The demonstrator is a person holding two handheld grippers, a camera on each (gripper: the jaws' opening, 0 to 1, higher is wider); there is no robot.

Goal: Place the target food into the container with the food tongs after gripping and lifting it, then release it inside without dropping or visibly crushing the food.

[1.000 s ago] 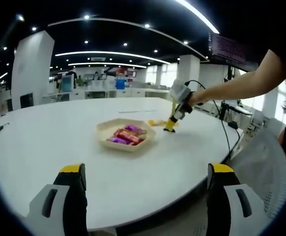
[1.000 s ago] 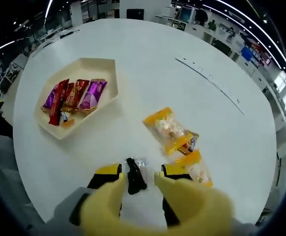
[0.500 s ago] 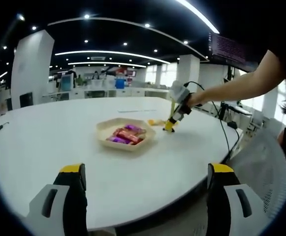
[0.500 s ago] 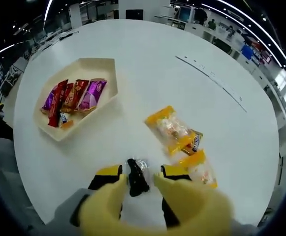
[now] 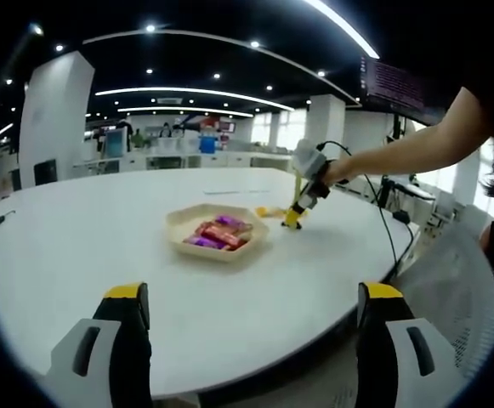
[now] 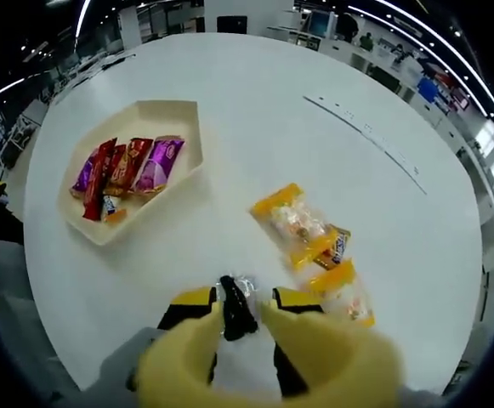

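Table (image 6: pixel 255 102), white and round, carries everything, and the beige tray (image 6: pixel 157 119) sits toward its middle with several wrapped bars (image 6: pixel 132 163) in red and purple lying inside. Well apart from the tray, toward the table edge, lie three yellow snack packets (image 6: pixel 296 223), touching one another. Beside those packets rests a small dark wrapped candy (image 6: pixel 235 308); the right gripper (image 6: pixel 236 313) stands over it with its yellow jaws nearly touching it on both sides, and I cannot tell whether they grip it yet. In the left gripper view, the left gripper (image 5: pixel 251 319) hangs at the table edge, jaws wide apart and holding nothing, well away from the tray (image 5: pixel 217 235). A person's arm (image 5: pixel 408 144) reaches over the table there.
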